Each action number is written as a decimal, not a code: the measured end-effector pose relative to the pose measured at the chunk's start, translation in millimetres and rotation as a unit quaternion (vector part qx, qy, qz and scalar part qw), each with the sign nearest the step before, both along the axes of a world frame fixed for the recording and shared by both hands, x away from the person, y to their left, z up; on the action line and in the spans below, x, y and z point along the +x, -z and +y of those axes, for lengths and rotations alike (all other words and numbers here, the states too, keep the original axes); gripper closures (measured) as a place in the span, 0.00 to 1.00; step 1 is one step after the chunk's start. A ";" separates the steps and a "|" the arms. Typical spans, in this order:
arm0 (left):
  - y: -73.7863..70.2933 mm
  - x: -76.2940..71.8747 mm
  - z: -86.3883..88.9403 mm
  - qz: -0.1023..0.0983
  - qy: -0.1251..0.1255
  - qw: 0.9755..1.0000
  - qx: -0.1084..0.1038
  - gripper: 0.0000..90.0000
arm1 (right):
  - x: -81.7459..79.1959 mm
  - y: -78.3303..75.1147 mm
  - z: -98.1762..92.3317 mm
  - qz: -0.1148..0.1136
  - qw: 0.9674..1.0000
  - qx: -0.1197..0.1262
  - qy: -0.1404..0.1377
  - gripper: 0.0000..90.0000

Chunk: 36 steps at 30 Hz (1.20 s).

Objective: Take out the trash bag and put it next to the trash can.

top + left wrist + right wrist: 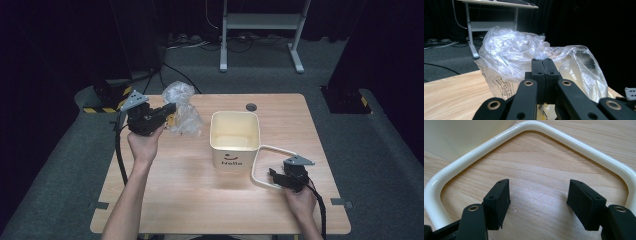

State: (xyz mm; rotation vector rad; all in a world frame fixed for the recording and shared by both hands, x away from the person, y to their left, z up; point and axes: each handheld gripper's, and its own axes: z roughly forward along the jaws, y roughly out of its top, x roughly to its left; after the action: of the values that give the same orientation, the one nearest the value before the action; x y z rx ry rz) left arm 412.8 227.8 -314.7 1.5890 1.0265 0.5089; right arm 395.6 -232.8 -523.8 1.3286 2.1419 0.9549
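left gripper [170, 111] pressed together at plastic bag [181, 111] (light, limp, slippery; best pinched at a bunched fold) | right gripper [274, 174] spread by bin handle [260, 165]

I see the table [200, 200] brightly lit from overhead (surroundings nearly black); glare streaks the white handle [564, 140].

Plastic bag [182, 109] left of bin [235, 137]; handle [264, 165] apparently flat rightward.
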 end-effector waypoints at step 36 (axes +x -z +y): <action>17.3 -3.8 10.9 0.014 -0.013 1.000 0.018 0.99 | 0.0 0.0 0.1 0.000 1.000 0.000 0.001 0.38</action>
State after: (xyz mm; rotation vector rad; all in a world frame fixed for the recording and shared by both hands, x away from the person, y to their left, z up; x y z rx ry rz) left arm 409.0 238.7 -332.0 1.6208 1.0656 0.5283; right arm 395.5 -232.7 -523.8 1.3299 2.1410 0.9545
